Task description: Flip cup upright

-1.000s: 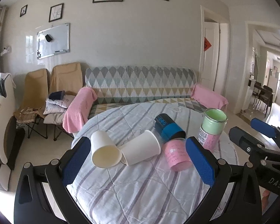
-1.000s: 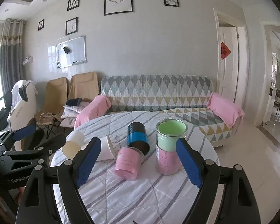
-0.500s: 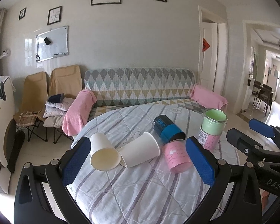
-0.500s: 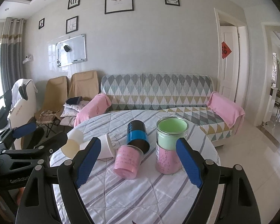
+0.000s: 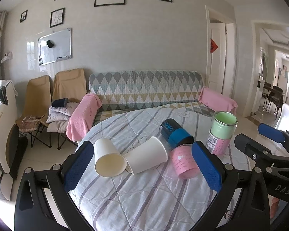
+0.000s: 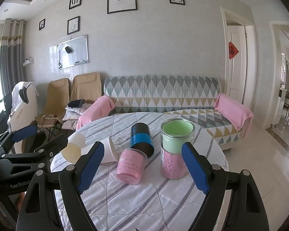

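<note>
On table, cups (image 5: pixel 146 157) unmoved (seemingly).

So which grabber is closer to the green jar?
The right gripper. The green jar stands just beyond its right finger. The left gripper sits farther over, facing the white cups, with the jar off to its right.

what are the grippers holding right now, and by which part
Nothing. The left gripper and right gripper are both open over the table, short of the tipped cups, with nothing between their fingers.
</note>
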`<state>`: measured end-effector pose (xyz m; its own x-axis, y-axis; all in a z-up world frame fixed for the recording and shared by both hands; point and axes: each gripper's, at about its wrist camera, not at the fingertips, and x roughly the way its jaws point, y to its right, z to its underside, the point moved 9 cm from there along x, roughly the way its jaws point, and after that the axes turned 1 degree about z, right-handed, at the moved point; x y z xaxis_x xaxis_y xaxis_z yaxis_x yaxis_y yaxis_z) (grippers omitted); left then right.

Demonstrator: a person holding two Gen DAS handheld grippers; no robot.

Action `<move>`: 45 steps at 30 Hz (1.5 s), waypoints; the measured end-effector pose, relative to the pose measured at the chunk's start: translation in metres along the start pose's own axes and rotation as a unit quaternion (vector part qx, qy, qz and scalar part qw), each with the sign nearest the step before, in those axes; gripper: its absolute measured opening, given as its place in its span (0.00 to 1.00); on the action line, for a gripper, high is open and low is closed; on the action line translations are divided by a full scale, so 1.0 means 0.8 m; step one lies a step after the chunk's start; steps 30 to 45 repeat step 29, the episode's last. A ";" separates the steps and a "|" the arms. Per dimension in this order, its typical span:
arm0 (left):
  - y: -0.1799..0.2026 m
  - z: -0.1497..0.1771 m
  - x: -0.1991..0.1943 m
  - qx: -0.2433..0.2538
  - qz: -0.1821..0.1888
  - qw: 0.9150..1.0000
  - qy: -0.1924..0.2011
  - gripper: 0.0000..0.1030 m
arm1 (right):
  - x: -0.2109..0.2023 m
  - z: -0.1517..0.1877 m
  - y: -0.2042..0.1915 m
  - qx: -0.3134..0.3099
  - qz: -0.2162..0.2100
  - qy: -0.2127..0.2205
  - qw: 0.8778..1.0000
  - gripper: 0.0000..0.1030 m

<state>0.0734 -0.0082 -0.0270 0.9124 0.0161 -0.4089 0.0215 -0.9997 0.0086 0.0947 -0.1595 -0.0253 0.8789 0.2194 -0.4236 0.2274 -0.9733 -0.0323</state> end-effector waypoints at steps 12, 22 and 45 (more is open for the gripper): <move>0.003 0.004 0.009 0.004 0.010 1.000 -0.014 1.00 | 0.009 -0.001 0.003 0.005 0.003 -0.009 1.000 0.81; 0.006 0.005 0.014 0.005 0.012 1.000 -0.020 1.00 | 0.013 0.003 0.005 0.011 0.003 -0.014 1.000 0.81; 0.006 0.006 0.016 0.007 0.014 1.000 -0.021 1.00 | 0.017 0.006 0.008 0.018 0.004 -0.020 1.000 0.81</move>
